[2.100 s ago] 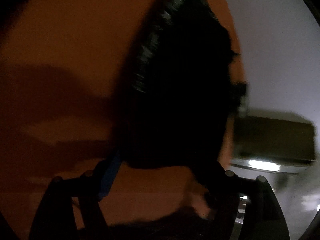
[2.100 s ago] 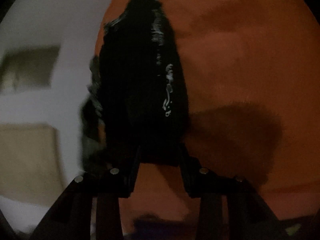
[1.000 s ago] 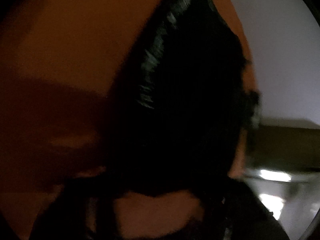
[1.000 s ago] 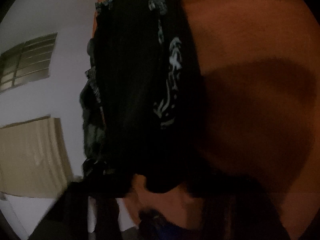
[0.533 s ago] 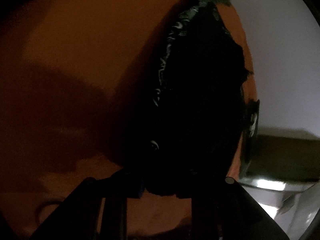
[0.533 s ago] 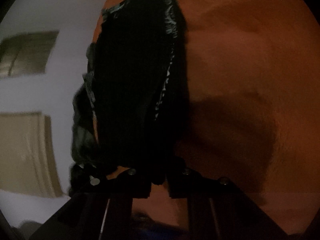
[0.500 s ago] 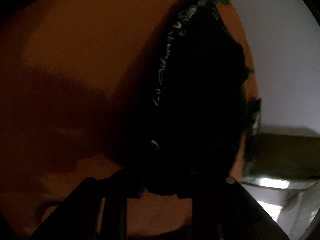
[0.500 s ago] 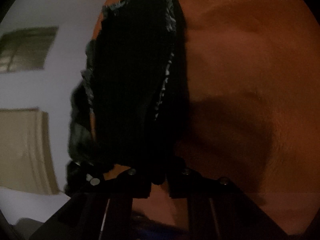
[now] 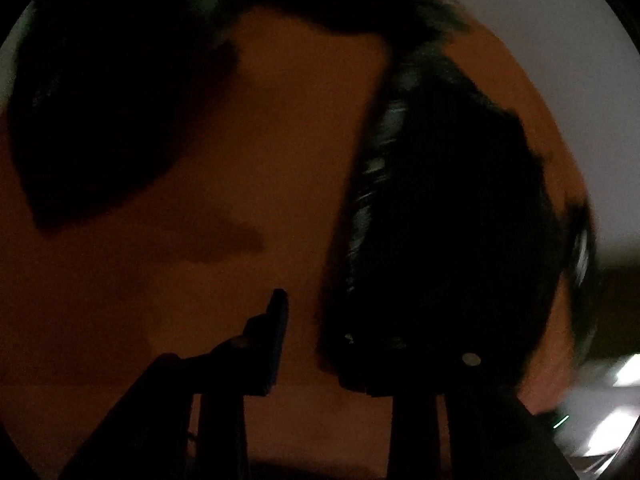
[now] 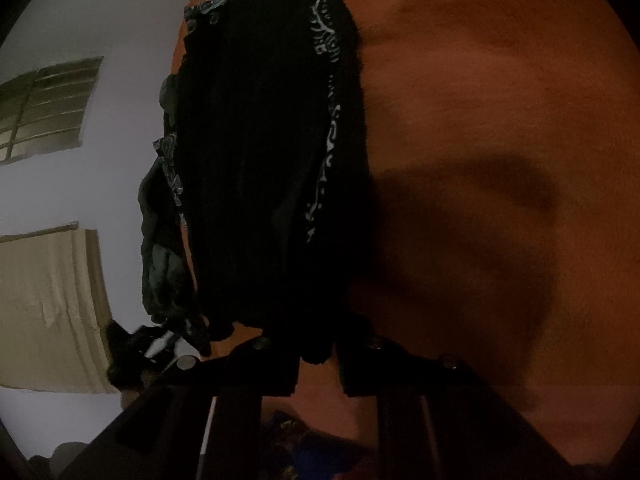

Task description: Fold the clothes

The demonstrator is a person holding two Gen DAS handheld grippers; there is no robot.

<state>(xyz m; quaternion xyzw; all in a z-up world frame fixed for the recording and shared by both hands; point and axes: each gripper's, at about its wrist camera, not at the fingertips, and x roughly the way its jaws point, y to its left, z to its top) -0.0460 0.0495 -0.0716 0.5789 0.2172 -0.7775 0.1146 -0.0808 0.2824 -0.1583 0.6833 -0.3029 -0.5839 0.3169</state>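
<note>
A black garment with a white patterned trim lies stretched over an orange cover. My right gripper is shut on its near edge, and a fold of black cloth bulges between the two fingers. In the left wrist view the same garment sits to the right. My left gripper is above the cover with its jaws opening. Only orange cover shows in the gap between them. Its left finger with the blue pad stands free. The right finger is lost against the dark cloth.
The orange cover fills most of both views, in dim light. A large dark shape lies at its upper left. Past the cover's edge are a pale wall, a barred window and a beige panel.
My left gripper has lifted and tilted, and its jaws have parted off the garment's edge. The garment now sits off to the right of its gap. My right gripper keeps its grip.
</note>
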